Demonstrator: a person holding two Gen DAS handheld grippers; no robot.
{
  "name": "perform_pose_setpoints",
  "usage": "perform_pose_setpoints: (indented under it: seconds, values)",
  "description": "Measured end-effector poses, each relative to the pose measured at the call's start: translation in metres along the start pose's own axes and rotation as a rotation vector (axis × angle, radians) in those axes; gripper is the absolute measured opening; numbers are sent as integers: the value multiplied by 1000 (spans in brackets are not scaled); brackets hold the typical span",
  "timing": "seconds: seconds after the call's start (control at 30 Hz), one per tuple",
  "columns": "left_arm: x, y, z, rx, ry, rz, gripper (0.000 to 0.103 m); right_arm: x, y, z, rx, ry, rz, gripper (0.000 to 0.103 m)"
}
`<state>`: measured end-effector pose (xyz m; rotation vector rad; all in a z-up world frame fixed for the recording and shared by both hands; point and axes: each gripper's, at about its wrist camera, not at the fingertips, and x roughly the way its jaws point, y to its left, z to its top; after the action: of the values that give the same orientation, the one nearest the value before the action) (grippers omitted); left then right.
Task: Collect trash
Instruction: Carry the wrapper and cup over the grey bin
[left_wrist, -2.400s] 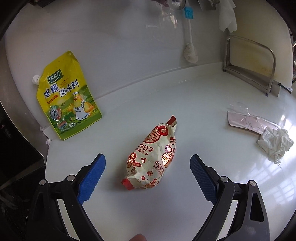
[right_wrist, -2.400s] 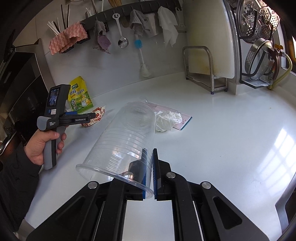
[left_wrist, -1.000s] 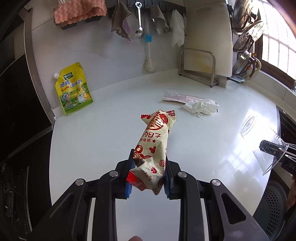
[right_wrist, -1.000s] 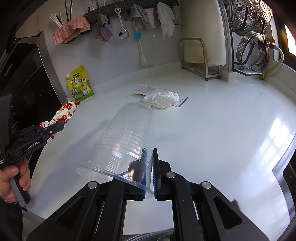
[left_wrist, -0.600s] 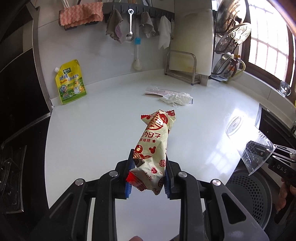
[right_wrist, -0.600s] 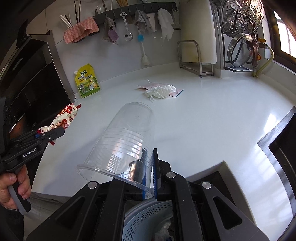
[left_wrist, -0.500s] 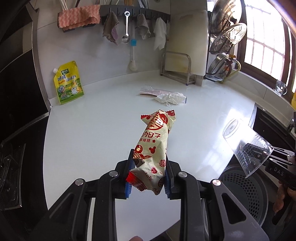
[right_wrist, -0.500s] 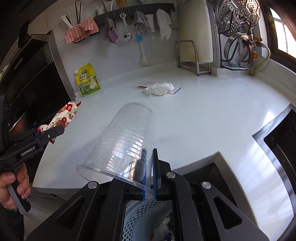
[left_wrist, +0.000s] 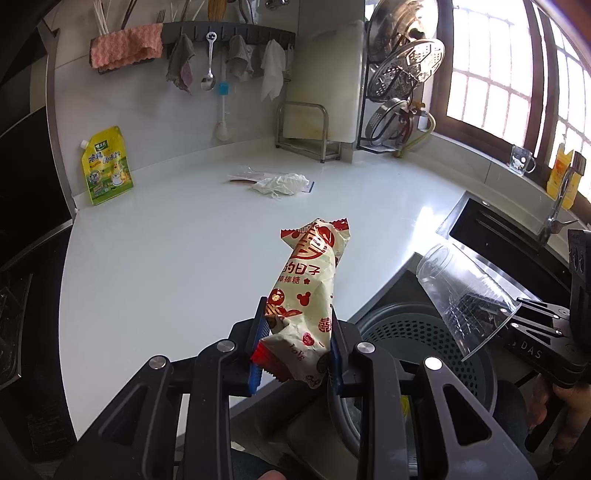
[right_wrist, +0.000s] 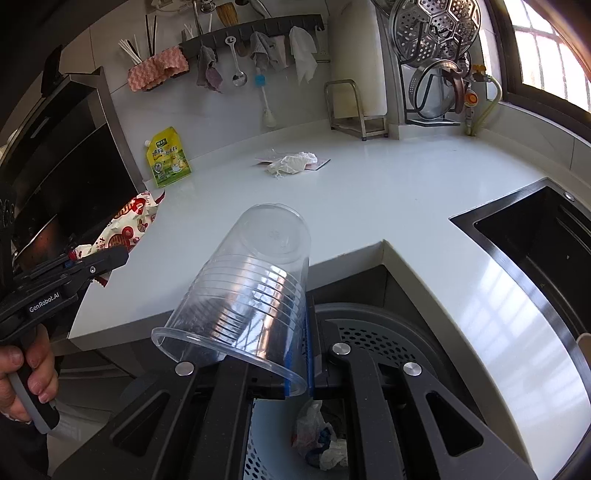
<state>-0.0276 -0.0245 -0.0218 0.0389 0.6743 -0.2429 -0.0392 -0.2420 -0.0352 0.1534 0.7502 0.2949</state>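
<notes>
Holding one snack wrapper (left_wrist: 308, 291), one clear cup (right_wrist: 245, 291)

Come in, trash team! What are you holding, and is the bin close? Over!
Left tool shut on candy wrapper. Right tool pinching clear cup wall. Trash bin below. Nothing blocking.

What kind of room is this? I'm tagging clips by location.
Most likely a home kitchen: a white countertop with a sunken sink, a wall rail hung with cloths and a ladle, and a rack of steamer trays by the window.
</notes>
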Motion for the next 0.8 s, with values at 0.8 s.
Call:
perform_pose_setpoints:
  seconds: [0.8]
  values:
    - [9, -58, -29, 46, 54, -88, 29, -11, -31, -66, 58, 70, -58, 6]
